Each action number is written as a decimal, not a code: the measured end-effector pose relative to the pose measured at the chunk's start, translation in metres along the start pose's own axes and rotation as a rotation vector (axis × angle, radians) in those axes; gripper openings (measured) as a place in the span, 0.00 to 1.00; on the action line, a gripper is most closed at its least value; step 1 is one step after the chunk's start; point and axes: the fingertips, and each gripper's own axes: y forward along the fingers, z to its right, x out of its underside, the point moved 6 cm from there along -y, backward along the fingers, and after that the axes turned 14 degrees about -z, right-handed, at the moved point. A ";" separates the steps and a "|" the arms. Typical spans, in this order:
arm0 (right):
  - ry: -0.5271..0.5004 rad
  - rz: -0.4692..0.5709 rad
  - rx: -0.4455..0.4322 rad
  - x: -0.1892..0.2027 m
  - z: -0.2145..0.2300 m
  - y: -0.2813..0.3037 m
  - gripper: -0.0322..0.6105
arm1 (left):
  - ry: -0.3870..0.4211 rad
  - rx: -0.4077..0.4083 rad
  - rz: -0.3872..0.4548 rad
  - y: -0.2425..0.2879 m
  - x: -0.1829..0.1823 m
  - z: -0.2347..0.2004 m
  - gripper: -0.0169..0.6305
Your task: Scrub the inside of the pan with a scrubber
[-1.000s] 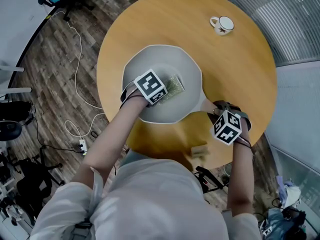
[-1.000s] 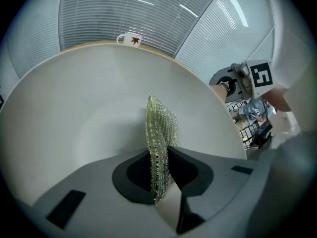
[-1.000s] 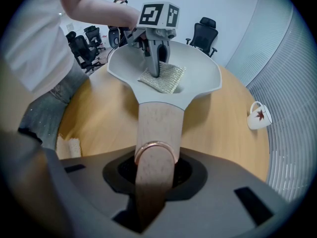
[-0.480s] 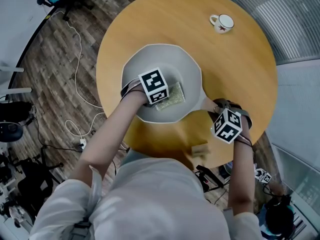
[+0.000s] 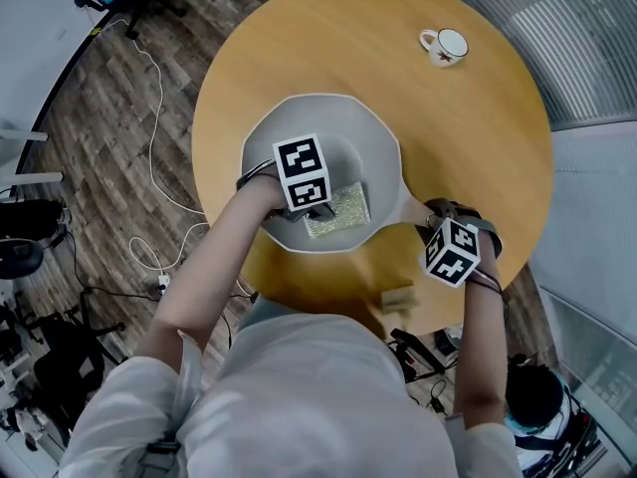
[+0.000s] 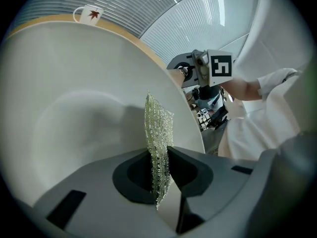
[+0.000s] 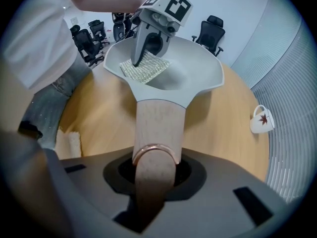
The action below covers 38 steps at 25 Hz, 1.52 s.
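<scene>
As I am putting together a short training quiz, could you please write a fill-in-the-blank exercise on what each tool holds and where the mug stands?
1. The left tool is shut on the pale green mesh ____.
2. The right tool is shut on the pan's wooden ____.
3. The white mug stands on the round wooden ____, apart from the pan.

Missing words: scrubber; handle; table.

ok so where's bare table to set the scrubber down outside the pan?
Widest bare patch: table between the pan rim and the mug, out to the right edge. Also the far strip beyond the pan. Crowded: near edge, where the right gripper holds the pan handle beside a small tan block.
</scene>
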 end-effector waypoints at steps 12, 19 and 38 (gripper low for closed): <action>-0.024 -0.019 -0.002 0.000 -0.003 0.002 0.19 | 0.018 -0.023 -0.124 0.016 0.005 0.006 0.14; -0.044 -0.028 -0.001 -0.001 -0.005 0.001 0.19 | 0.019 -0.164 -0.192 0.025 0.004 0.000 0.14; -0.052 -0.045 0.006 -0.001 -0.007 0.002 0.19 | 0.003 -0.270 -0.211 -0.003 0.025 -0.022 0.14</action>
